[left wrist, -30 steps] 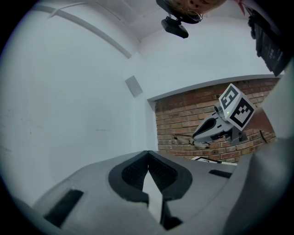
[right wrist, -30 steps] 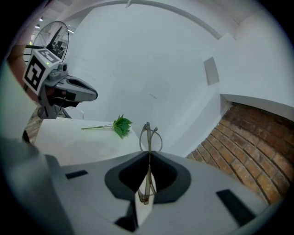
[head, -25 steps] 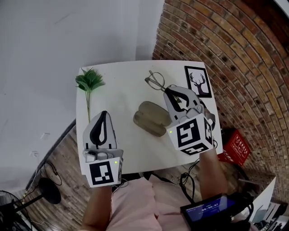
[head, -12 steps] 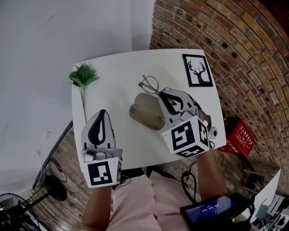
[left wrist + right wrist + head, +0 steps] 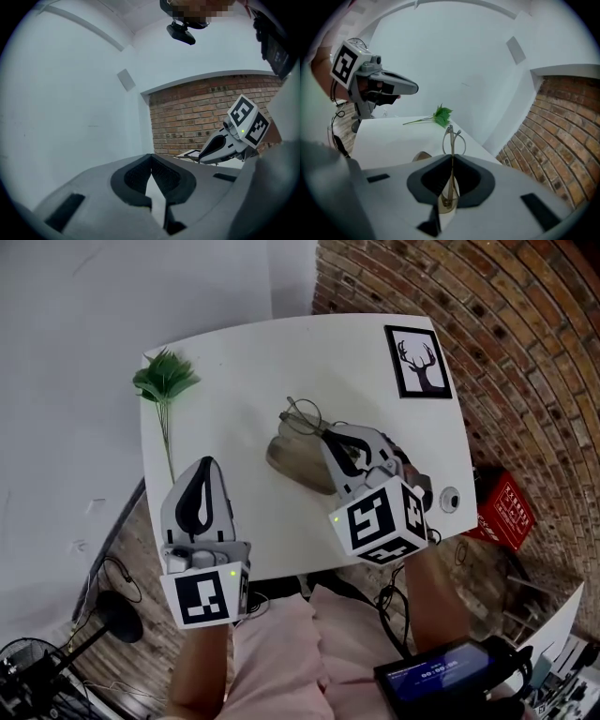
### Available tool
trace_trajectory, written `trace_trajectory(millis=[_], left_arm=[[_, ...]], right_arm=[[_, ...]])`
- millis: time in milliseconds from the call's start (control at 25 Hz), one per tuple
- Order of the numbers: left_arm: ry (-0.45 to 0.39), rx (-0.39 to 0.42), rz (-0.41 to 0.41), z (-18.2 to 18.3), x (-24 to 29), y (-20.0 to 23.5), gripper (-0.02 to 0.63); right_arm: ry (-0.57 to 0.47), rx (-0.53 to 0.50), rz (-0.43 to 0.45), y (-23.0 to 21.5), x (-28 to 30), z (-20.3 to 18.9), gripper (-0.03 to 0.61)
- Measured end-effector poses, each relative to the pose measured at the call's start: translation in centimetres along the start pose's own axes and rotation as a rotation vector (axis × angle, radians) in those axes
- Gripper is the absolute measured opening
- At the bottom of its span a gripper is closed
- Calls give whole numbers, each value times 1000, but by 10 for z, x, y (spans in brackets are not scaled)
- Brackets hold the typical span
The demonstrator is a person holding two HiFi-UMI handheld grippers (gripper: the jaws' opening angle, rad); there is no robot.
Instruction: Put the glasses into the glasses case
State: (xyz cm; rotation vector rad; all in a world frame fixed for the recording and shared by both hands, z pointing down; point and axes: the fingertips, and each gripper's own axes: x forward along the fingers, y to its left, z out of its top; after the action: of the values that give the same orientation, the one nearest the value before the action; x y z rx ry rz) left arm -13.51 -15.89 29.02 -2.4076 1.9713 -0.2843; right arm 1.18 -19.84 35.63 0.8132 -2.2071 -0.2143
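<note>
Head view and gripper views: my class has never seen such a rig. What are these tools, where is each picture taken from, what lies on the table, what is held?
A person holds two gripping tools, each with two jaws; the marked cubes are part of them. The head view looks down from the person's head; each gripper view looks along one tool's jaws. On the table lie a brown glasses case, a green sprig and a framed deer picture. The right gripper has jaws shut on the glasses, beside the case. The left gripper has jaws shut, empty.

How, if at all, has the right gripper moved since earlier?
Yes: the right gripper, holding the glasses, moved away from the deer picture towards the glasses case.
</note>
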Motion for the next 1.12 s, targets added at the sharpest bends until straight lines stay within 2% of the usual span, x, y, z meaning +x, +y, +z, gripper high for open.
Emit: trace_trajectory(millis=[360,560,1120], left_arm=[[55,-11,6,-17,1,2,9],[48,-6,-17,-20,3,0,9],[79,-7,-1,-29,0,4,9]], right_arm=[[46,33,69,30,16,-23,21],[63,44,92,40,21,-30,21],[102,65,153,63,32,-49,21]])
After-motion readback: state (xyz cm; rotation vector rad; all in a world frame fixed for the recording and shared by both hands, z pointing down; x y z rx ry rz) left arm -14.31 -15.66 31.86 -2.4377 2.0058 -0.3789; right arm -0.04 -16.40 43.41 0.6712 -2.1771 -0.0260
